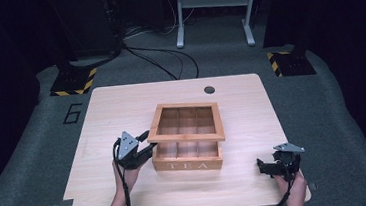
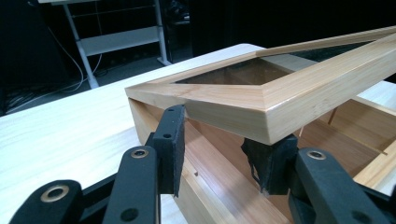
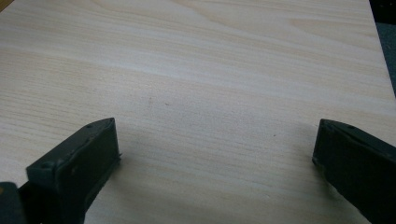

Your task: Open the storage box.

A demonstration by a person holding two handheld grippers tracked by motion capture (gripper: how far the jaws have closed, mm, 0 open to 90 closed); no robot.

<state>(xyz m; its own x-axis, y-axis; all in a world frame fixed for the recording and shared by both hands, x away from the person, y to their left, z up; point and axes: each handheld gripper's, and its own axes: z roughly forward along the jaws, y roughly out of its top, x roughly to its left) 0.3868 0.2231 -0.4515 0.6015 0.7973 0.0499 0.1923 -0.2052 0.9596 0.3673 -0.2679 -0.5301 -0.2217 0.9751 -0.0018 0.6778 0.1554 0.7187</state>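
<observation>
A wooden tea box (image 1: 189,163) marked TEA stands in the middle of the table, its glass-paned lid (image 1: 186,135) raised a little at the front. My left gripper (image 1: 149,142) is at the lid's front left corner. In the left gripper view the lid's corner (image 2: 224,100) sits between the two black pads (image 2: 170,140) of the left gripper (image 2: 219,149), which press on it, above the box's open compartments (image 2: 219,172). My right gripper (image 1: 264,168) rests near the table's front right corner; its jaws (image 3: 217,140) stand wide open over bare wood.
The light wooden table (image 1: 121,108) has a dark round grommet (image 1: 209,89) near its far edge. Beyond it are a white metal stand (image 1: 213,10), floor cables, and two black bases with yellow-black tape (image 1: 74,82) (image 1: 288,63).
</observation>
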